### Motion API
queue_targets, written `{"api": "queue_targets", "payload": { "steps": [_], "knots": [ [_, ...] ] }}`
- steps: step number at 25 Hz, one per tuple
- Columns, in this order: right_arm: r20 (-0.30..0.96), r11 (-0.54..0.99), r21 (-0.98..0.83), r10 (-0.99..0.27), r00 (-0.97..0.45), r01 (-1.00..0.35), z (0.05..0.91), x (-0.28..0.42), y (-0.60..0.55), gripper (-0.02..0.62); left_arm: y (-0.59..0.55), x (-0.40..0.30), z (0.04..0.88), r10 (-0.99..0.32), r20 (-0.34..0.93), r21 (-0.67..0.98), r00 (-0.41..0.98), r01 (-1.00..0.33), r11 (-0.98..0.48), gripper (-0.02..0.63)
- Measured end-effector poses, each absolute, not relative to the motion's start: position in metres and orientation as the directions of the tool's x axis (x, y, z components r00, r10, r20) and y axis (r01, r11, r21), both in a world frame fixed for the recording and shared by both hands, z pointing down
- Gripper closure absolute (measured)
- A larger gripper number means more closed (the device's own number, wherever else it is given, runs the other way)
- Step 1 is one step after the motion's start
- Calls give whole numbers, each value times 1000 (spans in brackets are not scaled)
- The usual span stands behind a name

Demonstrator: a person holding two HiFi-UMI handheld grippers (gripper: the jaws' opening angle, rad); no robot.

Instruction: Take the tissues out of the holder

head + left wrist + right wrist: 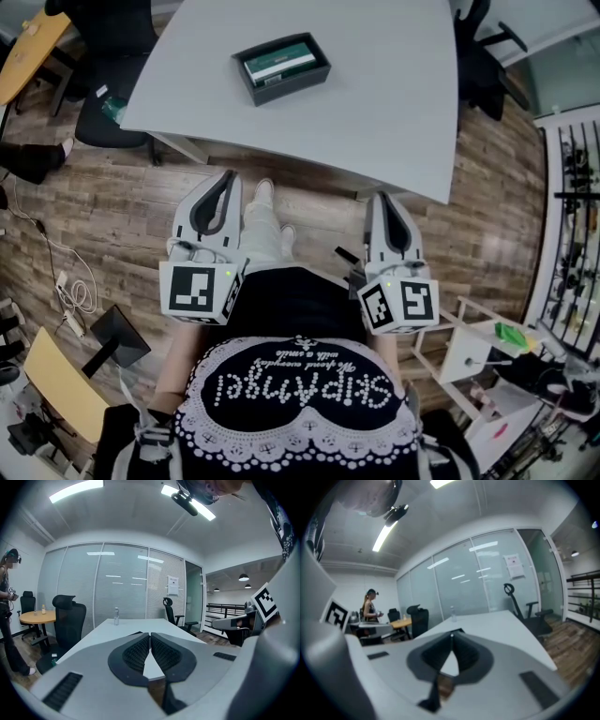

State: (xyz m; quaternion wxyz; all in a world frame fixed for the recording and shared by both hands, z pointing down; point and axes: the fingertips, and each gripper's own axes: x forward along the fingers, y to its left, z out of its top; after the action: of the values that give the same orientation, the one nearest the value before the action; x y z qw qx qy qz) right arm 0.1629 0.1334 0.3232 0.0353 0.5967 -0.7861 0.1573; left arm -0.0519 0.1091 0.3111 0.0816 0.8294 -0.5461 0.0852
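A black holder (281, 67) with a green-and-white pack of tissues (279, 62) in it stands on the grey table (394, 103), toward its far side. Both grippers hang level in front of the person's body, short of the table's near edge and well away from the holder. My left gripper (228, 174) is shut with nothing between its jaws, and its tips meet in the left gripper view (150, 633). My right gripper (384, 195) is also shut and empty (451, 633). In both gripper views the jaws hide nearly all of the holder.
Black office chairs (117, 103) stand at the table's left and far right. A clear bottle (116, 616) is at the table's far end. A person (7, 620) stands by a round wooden table (42, 617). A white shelf unit (473, 352) and floor cables (75, 291) lie close by.
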Motion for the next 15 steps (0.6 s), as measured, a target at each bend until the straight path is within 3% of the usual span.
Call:
{"api": "queue_targets", "payload": {
  "steps": [15],
  "knots": [
    [273,218,-211,-923,-271,-953,323,140,51,560,19,-58,313,-862,246,63,444,-894,-443,566]
  ]
}}
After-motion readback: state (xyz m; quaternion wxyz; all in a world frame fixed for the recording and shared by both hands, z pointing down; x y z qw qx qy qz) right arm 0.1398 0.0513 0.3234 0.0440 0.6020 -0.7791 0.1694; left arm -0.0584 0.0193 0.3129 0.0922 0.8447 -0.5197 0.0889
